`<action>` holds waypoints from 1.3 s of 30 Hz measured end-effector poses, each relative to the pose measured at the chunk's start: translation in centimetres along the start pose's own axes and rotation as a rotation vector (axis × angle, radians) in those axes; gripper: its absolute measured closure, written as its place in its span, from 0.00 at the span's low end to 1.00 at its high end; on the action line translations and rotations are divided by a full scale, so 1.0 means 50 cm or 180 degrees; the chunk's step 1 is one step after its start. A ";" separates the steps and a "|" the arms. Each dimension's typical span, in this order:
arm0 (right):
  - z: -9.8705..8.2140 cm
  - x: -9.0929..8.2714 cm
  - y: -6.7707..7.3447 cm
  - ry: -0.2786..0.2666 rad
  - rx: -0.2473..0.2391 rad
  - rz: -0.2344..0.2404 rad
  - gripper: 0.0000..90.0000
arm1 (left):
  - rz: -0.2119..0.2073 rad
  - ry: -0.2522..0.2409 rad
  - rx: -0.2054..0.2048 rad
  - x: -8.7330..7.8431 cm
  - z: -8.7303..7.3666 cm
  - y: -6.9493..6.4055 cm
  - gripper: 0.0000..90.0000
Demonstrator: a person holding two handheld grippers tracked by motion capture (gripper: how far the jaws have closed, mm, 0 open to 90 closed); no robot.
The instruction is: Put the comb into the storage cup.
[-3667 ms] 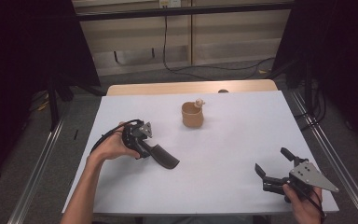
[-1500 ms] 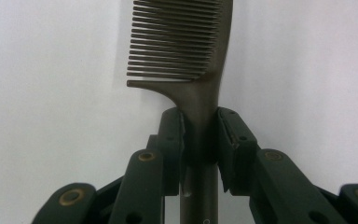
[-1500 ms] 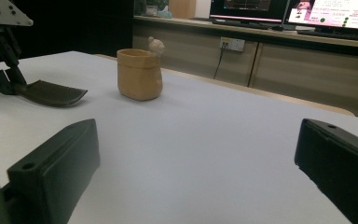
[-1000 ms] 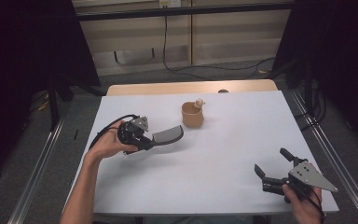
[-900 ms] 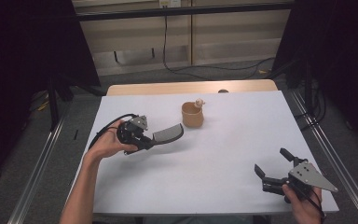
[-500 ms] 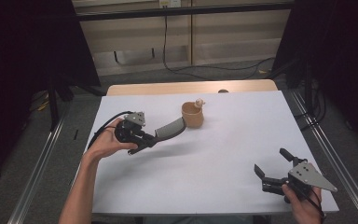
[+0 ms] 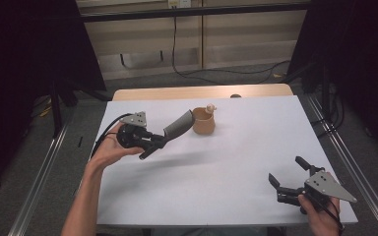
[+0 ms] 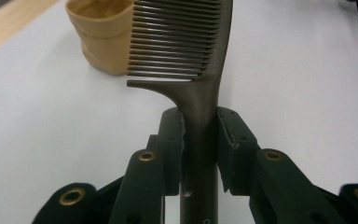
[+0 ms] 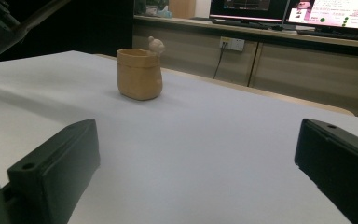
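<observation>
Dark grey comb, wide-toothed, clamped by its handle in left gripper, lifted at far left beside tan cup. Right gripper wide apart, empty, near right.

White rectangular counter, its far edge showing bare light wood strip. Grey floor around it. Far wall: pale wooden panels, black cable hanging from white wall socket. Metal rails run along left and right sides. Lit monitors on far shelf.
</observation>
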State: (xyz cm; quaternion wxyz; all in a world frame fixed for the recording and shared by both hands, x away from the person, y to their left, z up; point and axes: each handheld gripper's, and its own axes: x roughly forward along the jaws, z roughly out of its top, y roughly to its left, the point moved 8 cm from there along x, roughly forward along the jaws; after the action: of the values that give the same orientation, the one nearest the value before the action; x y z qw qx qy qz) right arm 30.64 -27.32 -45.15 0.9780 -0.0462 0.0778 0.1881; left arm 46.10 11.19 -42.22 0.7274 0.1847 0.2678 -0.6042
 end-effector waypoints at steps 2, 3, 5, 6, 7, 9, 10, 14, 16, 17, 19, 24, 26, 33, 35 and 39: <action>0.001 0.000 0.000 -0.0008 -0.0013 0.0006 0.00 | 0.0021 -0.0086 0.0039 -0.003 0.006 -0.001 0.81; 0.001 0.000 0.001 -0.0009 -0.0010 0.0007 0.00 | 0.0048 -0.0113 0.0062 -0.005 0.007 -0.001 0.81; 0.001 -0.001 0.001 -0.0011 0.0004 0.0009 0.00 | 0.0076 -0.0161 0.0072 -0.008 0.010 0.001 0.81; 0.001 -0.001 0.001 -0.0015 0.0004 0.0007 0.00 | 0.0113 -0.0215 0.0049 -0.011 0.013 0.003 0.81; 0.002 -0.002 0.000 -0.0016 0.0003 0.0006 0.00 | 0.0103 -0.0231 0.0031 -0.013 0.014 0.004 0.81; 0.002 -0.002 0.000 -0.0016 0.0003 0.0008 0.00 | 0.0161 -0.0321 -0.0024 -0.018 0.019 0.008 0.81; 0.002 -0.002 0.000 -0.0016 0.0003 0.0008 0.00 | 0.0171 -0.0340 -0.0031 -0.021 0.021 0.009 0.81; 0.001 -0.002 0.001 -0.0011 -0.0004 0.0007 0.00 | 0.0194 -0.0535 -0.0059 -0.029 0.033 0.007 0.81; 0.002 -0.002 0.002 -0.0017 0.0001 0.0011 0.00 | 0.0197 -0.0557 -0.0059 -0.032 0.036 0.005 0.81; 0.002 -0.002 0.002 -0.0013 0.0001 0.0010 0.00 | 0.0196 -0.0532 -0.0046 -0.032 0.035 0.005 0.81; 0.002 -0.002 0.001 -0.0015 0.0000 0.0006 0.00 | 0.0219 -0.0535 -0.0071 -0.031 0.034 0.006 0.81; 0.002 -0.003 0.001 -0.0016 0.0002 0.0005 0.00 | 0.0303 -0.0535 -0.0106 -0.023 0.033 0.011 0.81; 0.002 -0.002 0.001 -0.0016 0.0000 0.0004 0.00 | 0.0327 -0.0535 -0.0088 -0.019 0.035 0.012 0.81; 0.002 -0.002 0.001 -0.0018 -0.0001 0.0001 0.00 | 0.0366 -0.0641 -0.0130 -0.004 0.048 0.011 0.81; 0.002 -0.002 0.001 -0.0025 0.0000 -0.0003 0.00 | 0.0366 -0.0623 -0.0154 0.002 0.048 0.010 0.81; 0.003 -0.001 0.001 -0.0035 -0.0006 0.0000 0.00 | 0.0448 -0.0672 -0.0201 0.013 0.052 0.013 0.81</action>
State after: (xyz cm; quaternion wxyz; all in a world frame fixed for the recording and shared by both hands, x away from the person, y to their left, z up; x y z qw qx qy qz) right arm 30.57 -27.26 -44.98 0.9783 -0.0462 0.0723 0.1884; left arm 47.27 9.27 -40.59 0.7977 0.1154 0.1950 -0.5589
